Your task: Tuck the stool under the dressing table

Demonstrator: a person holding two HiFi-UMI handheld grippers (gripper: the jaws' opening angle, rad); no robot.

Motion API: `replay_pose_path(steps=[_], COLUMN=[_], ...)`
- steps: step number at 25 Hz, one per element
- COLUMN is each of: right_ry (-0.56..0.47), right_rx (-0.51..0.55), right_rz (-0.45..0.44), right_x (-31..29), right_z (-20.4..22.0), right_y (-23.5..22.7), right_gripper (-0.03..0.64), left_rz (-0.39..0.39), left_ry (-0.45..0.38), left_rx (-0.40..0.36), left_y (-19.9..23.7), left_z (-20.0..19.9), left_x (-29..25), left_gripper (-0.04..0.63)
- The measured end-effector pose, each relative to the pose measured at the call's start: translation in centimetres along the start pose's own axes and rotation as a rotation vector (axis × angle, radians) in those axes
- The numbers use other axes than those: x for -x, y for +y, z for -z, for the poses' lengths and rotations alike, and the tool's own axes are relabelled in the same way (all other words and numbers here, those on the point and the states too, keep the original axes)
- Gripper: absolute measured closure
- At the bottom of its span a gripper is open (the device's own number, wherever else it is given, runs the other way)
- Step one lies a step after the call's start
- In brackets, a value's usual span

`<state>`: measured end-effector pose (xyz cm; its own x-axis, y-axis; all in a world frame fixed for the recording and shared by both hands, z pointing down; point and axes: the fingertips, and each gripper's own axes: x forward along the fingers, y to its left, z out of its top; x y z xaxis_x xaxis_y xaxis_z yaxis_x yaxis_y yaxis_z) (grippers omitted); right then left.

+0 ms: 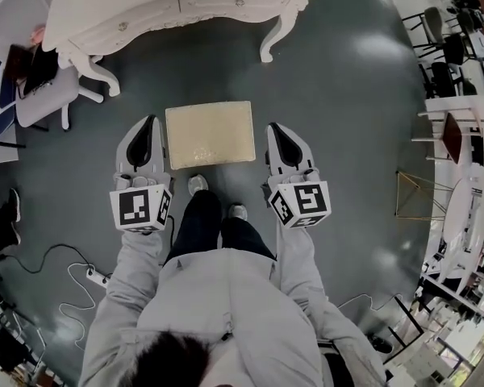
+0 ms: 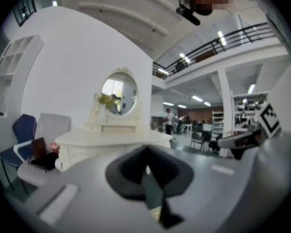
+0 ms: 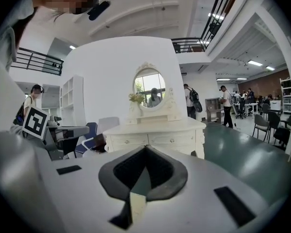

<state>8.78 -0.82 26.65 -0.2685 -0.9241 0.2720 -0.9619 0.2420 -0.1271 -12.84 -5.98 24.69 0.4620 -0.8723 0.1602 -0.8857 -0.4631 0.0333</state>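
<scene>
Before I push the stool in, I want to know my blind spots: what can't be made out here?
Stool legs: head view, hidden beneath the stool itself.
Space under the dressing table: head view, covered by its top.
Stool, gripper views: blocked by the bodies of the left gripper and right gripper, bar a cream sliver.

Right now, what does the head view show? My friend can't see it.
A cream cushioned stool sits on the grey floor in front of a person's feet, not yet under the white dressing table ahead. The person holds the left tool and right tool either side of it, both shut and empty.
</scene>
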Motion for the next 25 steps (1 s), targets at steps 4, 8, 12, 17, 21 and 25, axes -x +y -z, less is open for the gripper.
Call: replay_pose_path(steps=[4,8,12,17,21,25], right_ry=[0.054,0.1,0.148,0.211,0.249,0.274], right_rx=[-0.018,-0.037,-0.055,-0.07,-0.077,-0.083], right_rz=[0.01,0.014,0.013,-0.001,-0.019,-0.023], right_x=[-0.5,-0.9,-1.1,-1.2,-1.4,-1.2], right_z=[2.7,5.5,8.2,11.7,14.7,17.6], right_y=[-0.1,-0.2,-0.4,-0.5,-0.5,-1.0], right_gripper=[0.617,0.617,0.617,0.615,0.615,0.614], left_rz=[0.02,0.031,0.017,0.019,0.022,0.016], left_ry=[0.047,0.089,0.121,0.153,0.189,0.211], left_rx=[0.012,0.023,0.04,0.039,0.039,0.029], left_y=[-0.2,-0.4,-0.8,-1.9,-2.1,-2.7], left_z=[2.6,5.4,7.8,10.7,13.5,16.4], left_x=[-0.3,-0.2,-0.1,0.5,0.9,1.4], left_gripper=[0.586,0.586,0.586,0.586,0.584,0.584])
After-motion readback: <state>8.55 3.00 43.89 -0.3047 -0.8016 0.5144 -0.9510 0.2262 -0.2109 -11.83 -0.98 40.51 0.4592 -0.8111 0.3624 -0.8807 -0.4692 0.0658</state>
